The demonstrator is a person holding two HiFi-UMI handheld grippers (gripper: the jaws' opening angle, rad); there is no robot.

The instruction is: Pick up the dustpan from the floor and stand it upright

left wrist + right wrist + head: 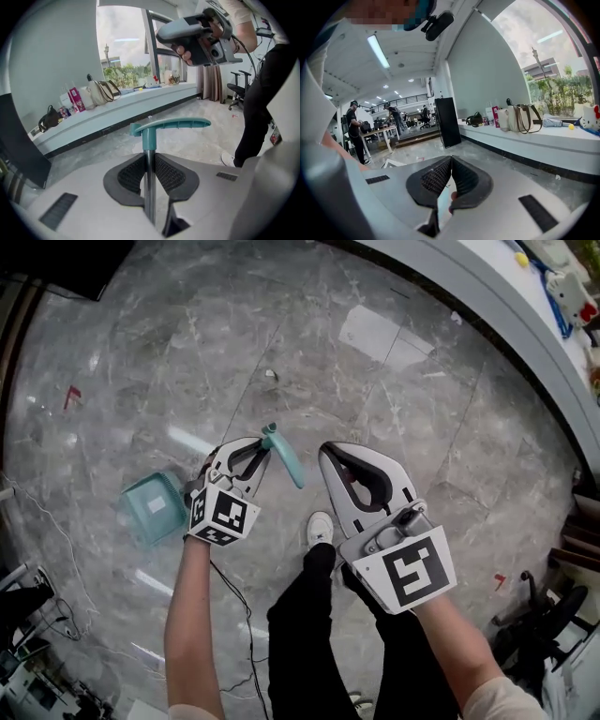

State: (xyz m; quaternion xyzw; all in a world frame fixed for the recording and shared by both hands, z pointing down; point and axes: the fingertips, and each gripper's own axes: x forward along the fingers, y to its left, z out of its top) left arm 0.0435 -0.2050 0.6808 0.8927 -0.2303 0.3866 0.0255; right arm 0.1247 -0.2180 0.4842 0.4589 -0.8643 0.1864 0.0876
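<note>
2 grippers in play, 1 in each of our hands. Our left gripper [150,161] is clamped on the dustpan's metal shaft [149,187], right under the teal T-handle [171,125], with a pad pressed against each side. In the head view the dustpan's teal pan [150,507] sits off to the left of that gripper, over the grey marble floor [375,381]; we can't tell if it's touching. Our right gripper [450,164] is closed with nothing between its pads, held just beside the left one, near the handle's end.
</note>
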